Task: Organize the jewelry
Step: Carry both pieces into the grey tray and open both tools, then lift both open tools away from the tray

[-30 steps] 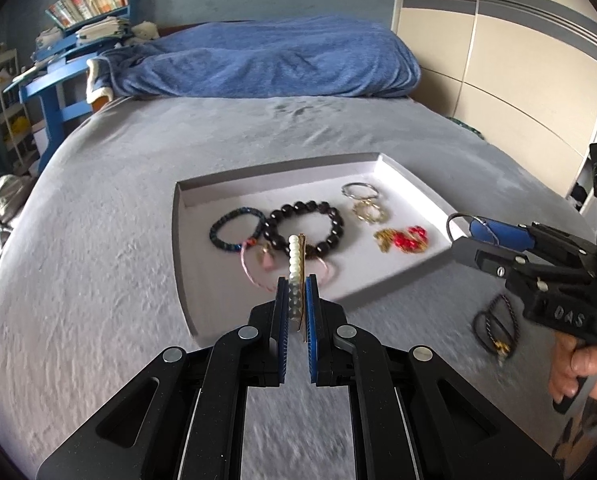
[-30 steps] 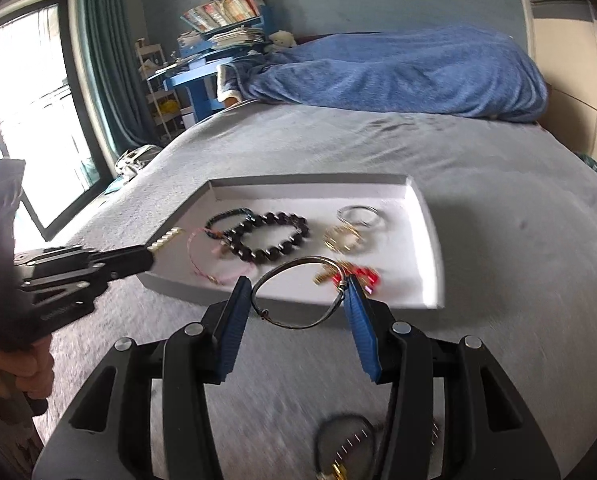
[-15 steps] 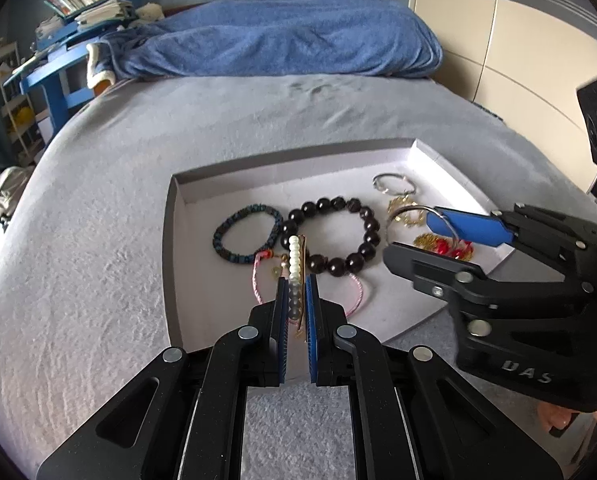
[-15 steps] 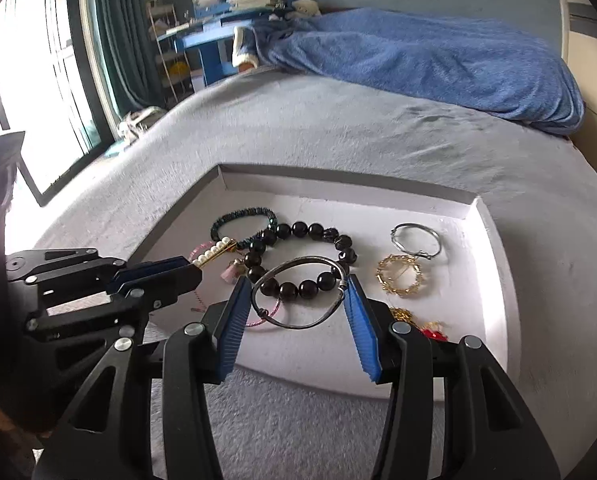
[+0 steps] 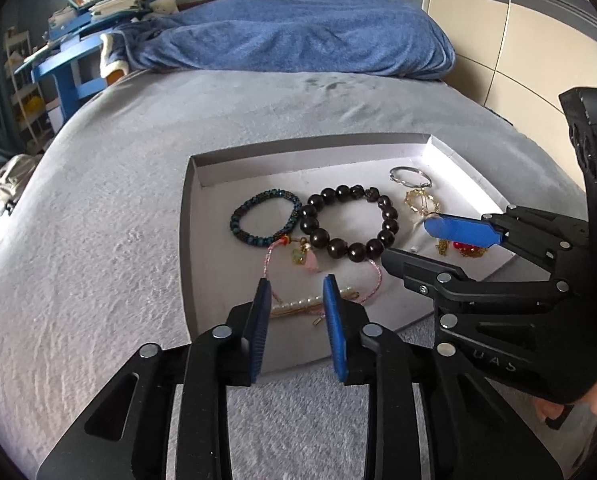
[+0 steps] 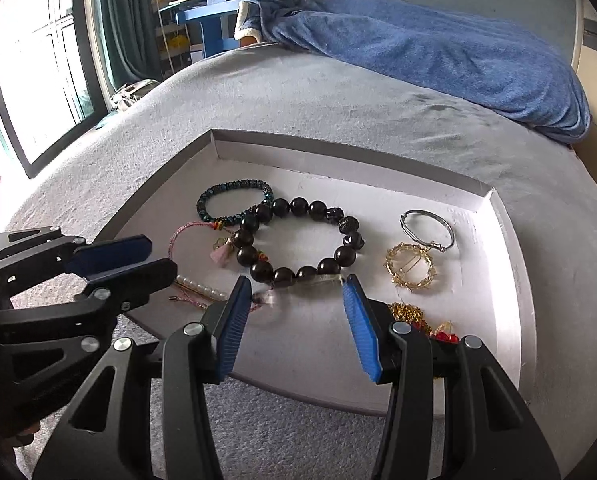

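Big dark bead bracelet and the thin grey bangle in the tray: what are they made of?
Dark bead bracelet: glossy near-black round beads, probably polished wood or stone; the highlights cannot settle which. Thin grey bangle: bare wire-like loop with a dull silvery sheen, likely metal.

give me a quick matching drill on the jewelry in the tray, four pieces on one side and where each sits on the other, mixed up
Things:
1. pearl hair pin
2. dark bead bracelet
3. silver bangle
4. teal beaded bracelet

Places:
A. tray's far right, just beyond the gold ring piece
B. middle of the tray
C. near edge, lying loose between the opening left claw pads
D. far left, touching the dark beads

Pairs: 1-C, 2-B, 3-A, 4-D
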A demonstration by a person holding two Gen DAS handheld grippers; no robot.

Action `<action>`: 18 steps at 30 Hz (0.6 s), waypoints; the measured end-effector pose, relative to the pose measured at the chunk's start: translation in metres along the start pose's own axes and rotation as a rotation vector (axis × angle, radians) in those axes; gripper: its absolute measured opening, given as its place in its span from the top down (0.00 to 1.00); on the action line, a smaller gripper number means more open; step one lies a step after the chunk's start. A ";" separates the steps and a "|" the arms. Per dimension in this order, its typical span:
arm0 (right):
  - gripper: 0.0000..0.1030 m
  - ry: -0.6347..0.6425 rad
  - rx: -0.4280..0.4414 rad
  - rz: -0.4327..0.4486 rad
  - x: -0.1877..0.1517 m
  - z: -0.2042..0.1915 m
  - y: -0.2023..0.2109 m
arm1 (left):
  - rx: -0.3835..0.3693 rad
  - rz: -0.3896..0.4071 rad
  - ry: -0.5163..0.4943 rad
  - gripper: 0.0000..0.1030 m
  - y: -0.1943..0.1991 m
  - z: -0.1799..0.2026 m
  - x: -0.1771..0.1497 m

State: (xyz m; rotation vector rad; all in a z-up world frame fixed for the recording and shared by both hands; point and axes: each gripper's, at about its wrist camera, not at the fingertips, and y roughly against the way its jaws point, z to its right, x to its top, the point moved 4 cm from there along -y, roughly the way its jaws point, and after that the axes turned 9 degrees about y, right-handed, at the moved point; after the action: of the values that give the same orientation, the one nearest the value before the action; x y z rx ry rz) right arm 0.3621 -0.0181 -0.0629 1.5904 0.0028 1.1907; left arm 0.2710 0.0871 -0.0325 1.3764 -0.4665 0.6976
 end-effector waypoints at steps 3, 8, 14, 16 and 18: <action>0.51 -0.011 0.004 0.014 -0.002 0.002 0.004 | -0.008 0.018 0.005 0.58 0.006 -0.002 -0.001; 0.40 -0.023 0.017 0.051 -0.005 0.003 0.016 | 0.008 0.051 0.011 0.39 0.016 -0.002 -0.001; 0.37 -0.062 -0.002 0.107 -0.017 0.012 0.042 | 0.010 0.096 0.010 0.26 0.035 -0.001 -0.004; 0.36 -0.080 -0.018 0.123 -0.026 0.017 0.053 | 0.010 0.105 0.014 0.24 0.042 -0.002 -0.007; 0.36 -0.104 -0.037 0.138 -0.037 0.024 0.066 | 0.004 0.112 0.022 0.24 0.049 -0.001 -0.012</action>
State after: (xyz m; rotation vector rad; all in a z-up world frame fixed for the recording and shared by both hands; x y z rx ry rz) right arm 0.3240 -0.0828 -0.0376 1.6398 -0.1982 1.2050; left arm 0.2290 0.0886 -0.0052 1.3528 -0.5272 0.8046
